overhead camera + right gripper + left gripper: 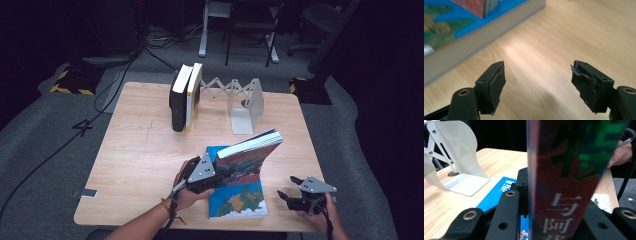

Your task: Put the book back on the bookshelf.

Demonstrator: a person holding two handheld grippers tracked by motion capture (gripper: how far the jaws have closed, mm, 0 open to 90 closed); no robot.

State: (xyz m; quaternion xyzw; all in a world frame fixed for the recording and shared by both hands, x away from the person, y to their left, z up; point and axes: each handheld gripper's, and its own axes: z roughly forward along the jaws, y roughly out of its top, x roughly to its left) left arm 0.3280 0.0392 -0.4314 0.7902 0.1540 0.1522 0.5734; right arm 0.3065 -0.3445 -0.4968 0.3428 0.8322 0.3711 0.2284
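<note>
**Red-covered book held on edge over a blue one**

Red and dark in its cover art, the raised book (248, 156) stands tilted at the lower middle of the high view, its white page edge facing up and to the right. The left gripper (226, 172) clamps it near the lower left corner; in the left gripper view the book's spine (564, 195) fills the gap between the two black jaws, which press against it on both sides. Beneath it a blue book (239, 200) lies flat on the wooden table (140, 165), near the front edge, and the raised book's lower edge rests on or just above it; I cannot tell which.

At the lower right of the high view the right gripper (289, 187) sits just beside the blue book's right edge, apart from it. The right gripper view shows its jaws spread wide over bare wood with nothing between them, and the blue book (461, 27) in the upper left of that frame.

Toward the top middle of the high view, two books (186, 97) stand upright together, leaning against one end of a white folding bookend (247, 102) that stretches to the right.
</note>
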